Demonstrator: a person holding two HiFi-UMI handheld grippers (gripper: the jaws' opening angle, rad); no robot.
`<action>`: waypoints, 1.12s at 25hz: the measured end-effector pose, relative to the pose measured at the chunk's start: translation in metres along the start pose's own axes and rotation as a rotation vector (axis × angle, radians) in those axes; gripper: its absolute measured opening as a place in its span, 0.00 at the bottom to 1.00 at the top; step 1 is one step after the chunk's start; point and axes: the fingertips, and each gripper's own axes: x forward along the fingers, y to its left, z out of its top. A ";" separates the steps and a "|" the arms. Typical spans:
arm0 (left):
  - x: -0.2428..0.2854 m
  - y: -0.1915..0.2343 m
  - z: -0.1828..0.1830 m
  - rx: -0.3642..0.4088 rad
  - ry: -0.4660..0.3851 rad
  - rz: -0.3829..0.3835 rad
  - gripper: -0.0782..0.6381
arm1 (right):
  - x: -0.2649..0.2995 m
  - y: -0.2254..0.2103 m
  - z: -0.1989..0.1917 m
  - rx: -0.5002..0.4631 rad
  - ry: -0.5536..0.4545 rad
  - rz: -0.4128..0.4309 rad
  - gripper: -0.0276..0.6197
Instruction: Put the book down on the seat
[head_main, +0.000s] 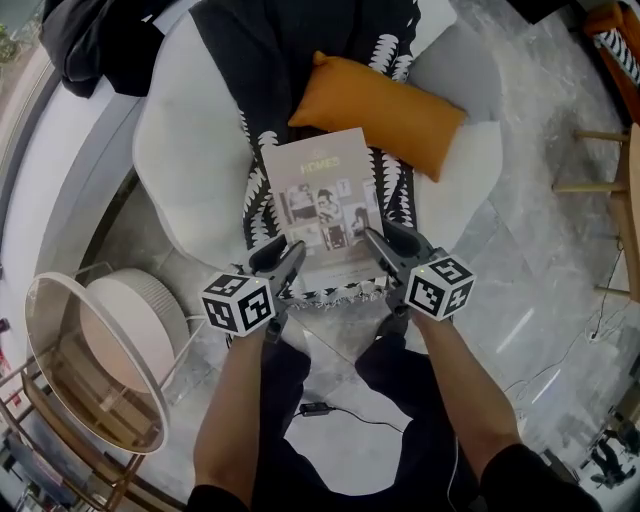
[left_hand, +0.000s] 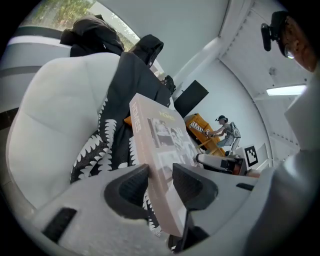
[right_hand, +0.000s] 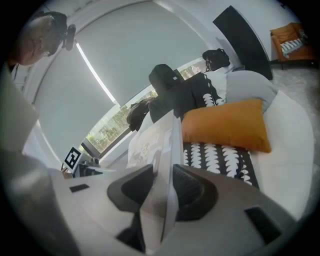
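Head view: left tongs and right tongs clamp the flat rectangular book over the rounded white seat

The right gripper has its two dark jaws pressed on the near edge of the pale book, which rises tilted between them with its pages slightly fanned. Just right of the book an orange cushion lies on a black throw with white leaf shapes spread over the white seat. Dark clothing is heaped on the seat's back, and the left gripper's marker cube shows at the far left.
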 end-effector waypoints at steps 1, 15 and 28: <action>0.005 0.005 -0.003 -0.001 0.003 -0.002 0.33 | 0.003 -0.004 -0.005 0.003 0.001 -0.004 0.26; 0.046 0.058 -0.055 0.012 0.032 -0.012 0.33 | 0.039 -0.048 -0.073 0.025 0.004 -0.034 0.26; 0.065 0.077 -0.074 -0.003 0.022 -0.002 0.33 | 0.054 -0.069 -0.094 0.014 0.014 -0.038 0.26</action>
